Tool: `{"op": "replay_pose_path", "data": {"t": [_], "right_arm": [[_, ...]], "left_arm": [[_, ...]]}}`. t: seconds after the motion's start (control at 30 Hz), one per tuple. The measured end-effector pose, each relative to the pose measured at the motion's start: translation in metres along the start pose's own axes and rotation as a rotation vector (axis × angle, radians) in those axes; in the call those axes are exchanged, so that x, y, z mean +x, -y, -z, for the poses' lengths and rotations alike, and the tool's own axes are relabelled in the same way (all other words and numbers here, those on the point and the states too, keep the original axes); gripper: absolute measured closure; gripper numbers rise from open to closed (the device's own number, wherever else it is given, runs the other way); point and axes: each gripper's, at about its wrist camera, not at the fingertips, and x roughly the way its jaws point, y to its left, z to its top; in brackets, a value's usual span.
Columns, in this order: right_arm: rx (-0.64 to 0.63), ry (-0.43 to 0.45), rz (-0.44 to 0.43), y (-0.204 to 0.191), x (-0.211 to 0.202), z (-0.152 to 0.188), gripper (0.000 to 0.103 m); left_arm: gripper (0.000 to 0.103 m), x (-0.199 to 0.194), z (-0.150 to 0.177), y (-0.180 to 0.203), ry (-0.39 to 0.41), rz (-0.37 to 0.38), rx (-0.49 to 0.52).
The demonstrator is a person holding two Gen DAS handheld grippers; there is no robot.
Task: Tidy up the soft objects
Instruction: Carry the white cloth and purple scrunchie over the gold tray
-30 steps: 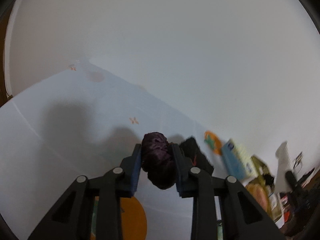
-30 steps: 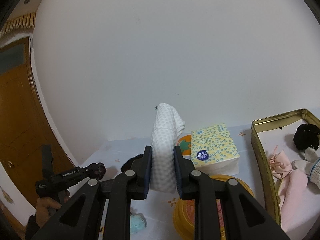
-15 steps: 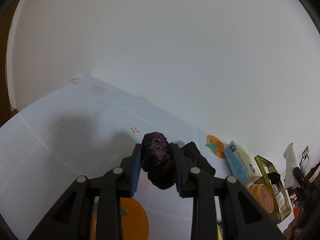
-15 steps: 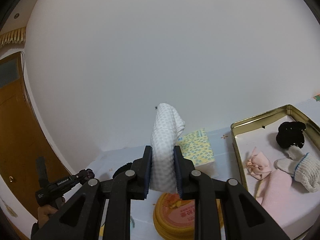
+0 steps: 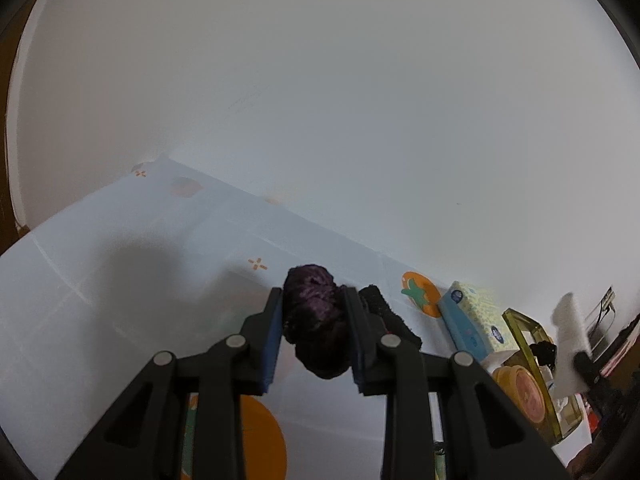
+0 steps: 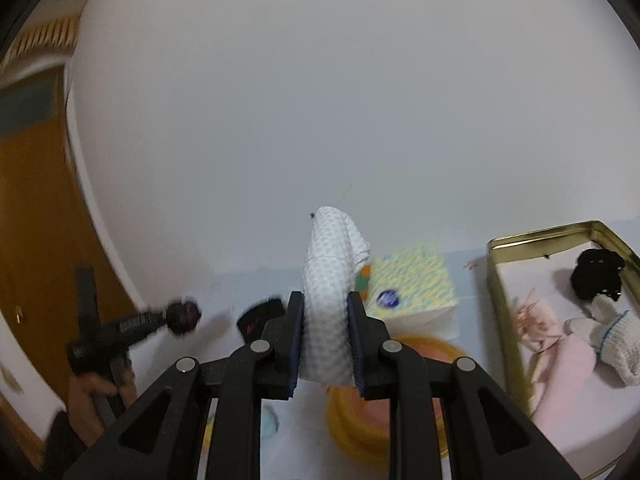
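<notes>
Cloth [image 6: 326,292], white and folded, stands clamped upright in your right claw [image 6: 325,334] above the desk [image 5: 120,280], while your left claw [image 5: 313,330] pinches a purple bundle [image 5: 314,320], both seemingly bound for the tin [image 6: 496,280].

From my right wrist view, the tin tray [image 6: 536,240] sits at the right of the table [image 6: 240,280], with a glove [image 6: 612,340], a folded cloth [image 6: 560,384] and a fuzzy ball [image 6: 598,274] inside it. Left of the tray lies the tissue pack [image 6: 412,284], with a round lidded tub [image 6: 360,420] in front of it. My left gripper [image 6: 182,316] is far left, above the table.
</notes>
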Motion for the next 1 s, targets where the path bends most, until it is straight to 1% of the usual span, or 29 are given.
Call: {"op": "replay_pose_path", "data": {"t": [0.13, 0.3, 0.57, 0.73, 0.87, 1.0], "right_arm": [[-0.069, -0.059, -0.033, -0.023, 0.008, 0.011, 0.080], [-0.092, -0.097, -0.060, -0.034, 0.008, 0.019, 0.080], [-0.160, -0.074, -0.059, -0.044, 0.000, 0.021, 0.080], [-0.176, -0.097, -0.076, -0.047, 0.004, 0.024, 0.080], [-0.196, -0.108, -0.093, -0.047, 0.002, 0.028, 0.080], [-0.210, -0.112, -0.092, -0.044, 0.001, 0.030, 0.080]], "left_arm": [[0.075, 0.003, 0.004, 0.004, 0.001, -0.012, 0.018], [0.075, 0.003, 0.009, 0.006, 0.009, -0.028, 0.017], [0.075, -0.002, 0.016, 0.007, 0.021, -0.055, -0.001], [0.075, -0.008, 0.021, 0.006, 0.024, -0.061, -0.021], [0.075, -0.013, 0.026, 0.013, 0.030, -0.065, -0.010], [0.075, -0.016, 0.030, 0.018, 0.036, -0.065, 0.000]]}}
